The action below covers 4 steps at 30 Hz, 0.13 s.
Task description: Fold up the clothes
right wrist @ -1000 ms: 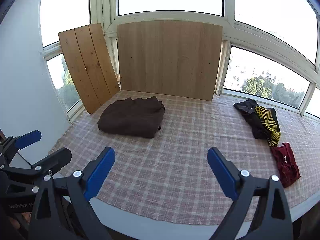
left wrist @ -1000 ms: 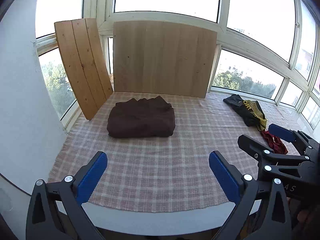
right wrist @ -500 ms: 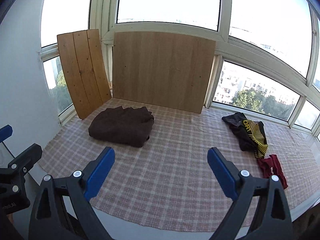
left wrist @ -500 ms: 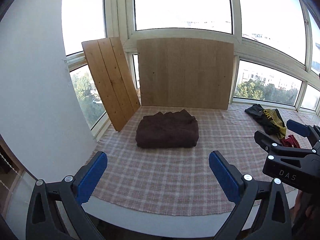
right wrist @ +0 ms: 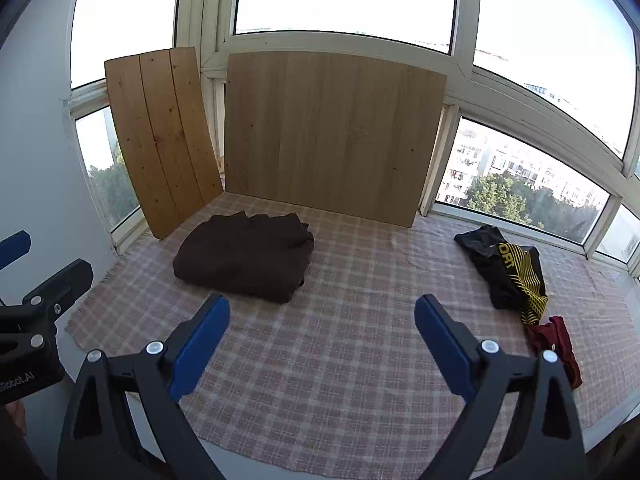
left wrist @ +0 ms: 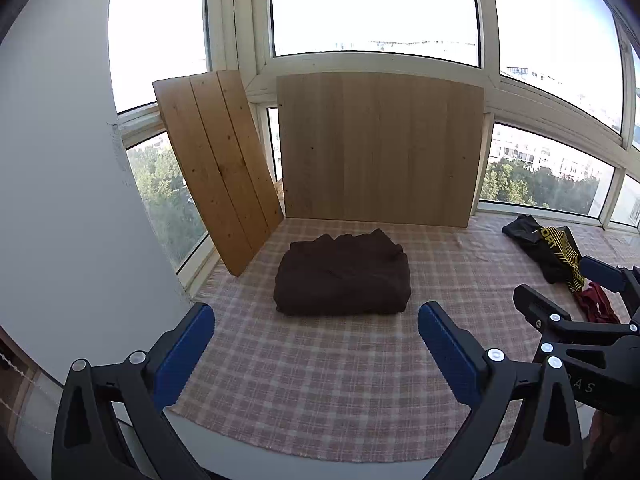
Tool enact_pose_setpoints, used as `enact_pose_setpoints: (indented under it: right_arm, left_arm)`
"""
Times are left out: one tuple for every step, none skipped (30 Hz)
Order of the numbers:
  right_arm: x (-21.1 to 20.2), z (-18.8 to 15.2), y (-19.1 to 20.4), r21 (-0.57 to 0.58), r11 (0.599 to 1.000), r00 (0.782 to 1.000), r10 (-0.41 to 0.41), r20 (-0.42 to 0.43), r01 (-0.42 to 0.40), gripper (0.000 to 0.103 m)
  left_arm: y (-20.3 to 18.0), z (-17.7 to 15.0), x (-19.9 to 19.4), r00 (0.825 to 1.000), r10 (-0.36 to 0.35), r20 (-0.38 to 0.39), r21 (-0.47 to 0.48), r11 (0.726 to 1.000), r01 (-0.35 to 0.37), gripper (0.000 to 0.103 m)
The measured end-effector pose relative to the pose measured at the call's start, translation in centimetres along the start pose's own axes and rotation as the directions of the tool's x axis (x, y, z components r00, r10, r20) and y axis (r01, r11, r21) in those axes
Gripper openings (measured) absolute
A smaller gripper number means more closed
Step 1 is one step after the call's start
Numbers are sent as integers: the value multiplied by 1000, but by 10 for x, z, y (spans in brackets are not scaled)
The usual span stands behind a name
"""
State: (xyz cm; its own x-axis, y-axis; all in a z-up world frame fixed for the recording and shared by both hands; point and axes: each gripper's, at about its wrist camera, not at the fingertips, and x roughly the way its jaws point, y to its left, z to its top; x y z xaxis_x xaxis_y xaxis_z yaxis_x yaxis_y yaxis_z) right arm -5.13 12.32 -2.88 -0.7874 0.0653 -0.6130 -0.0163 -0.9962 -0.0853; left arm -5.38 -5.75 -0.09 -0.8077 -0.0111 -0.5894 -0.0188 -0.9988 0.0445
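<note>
1. Left wrist view: windows wrap the far side of a bay, and a pink plaid cloth (left wrist: pixel 320 380) covers the surface below them.
2. Two wooden boards lean against the glass: one narrow plank panel (left wrist: pixel 216 184) tilted at the left and one wide panel (left wrist: pixel 380 148) standing behind.
3. Three garments lie on the cloth. One folded dark brown garment (left wrist: pixel 344 276) sits near the middle, just in front of the wide panel.
4. One black garment with yellow print (left wrist: pixel 548 248) and one dark red garment (left wrist: pixel 596 304) lie well apart from it at the far right, both partly hidden by the other tool.
5. The left gripper (left wrist: pixel 316 344) hovers with its two blue pads spread wide and nothing between them.
6. The right gripper (left wrist: pixel 568 288) enters from the right edge; it is cut off by the frame, yet its two tips stand apart.
7. Right wrist view: the same plaid cloth (right wrist: pixel 340 360), plank panel (right wrist: pixel 164 140) and wide panel (right wrist: pixel 332 132) show.
8. The brown garment (right wrist: pixel 244 256) lies left of centre; the black and yellow one (right wrist: pixel 508 276) and the red one (right wrist: pixel 556 344) touch at the right, the red one partly covered by a finger.
9. The right gripper (right wrist: pixel 322 340) is spread wide and empty above the cloth.
10. The left gripper (right wrist: pixel 24 264) is cropped at the left edge, its tips apart; lettering on its body is partly cut off.
</note>
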Motion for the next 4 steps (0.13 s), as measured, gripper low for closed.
enact_pose_setpoints:
  right_arm:
    - [3, 1, -1, 5, 1000, 1000, 1, -5, -1, 94]
    - [7, 2, -1, 10, 1000, 1000, 1, -10, -1, 94]
    - [10, 3, -2, 15, 1000, 1000, 1, -15, -1, 94]
    - [13, 3, -4, 20, 1000, 1000, 0, -19, 0, 94]
  left_arm:
    - [0, 1, 4, 1000, -5, -3, -1, 1000, 5, 103]
    - [0, 2, 7, 1000, -10, -4, 0, 1000, 10, 103]
    - [-1, 3, 9, 1000, -12, 1, 4, 1000, 12, 102]
    - [-2, 4, 11, 1000, -12, 5, 9, 1000, 12, 103]
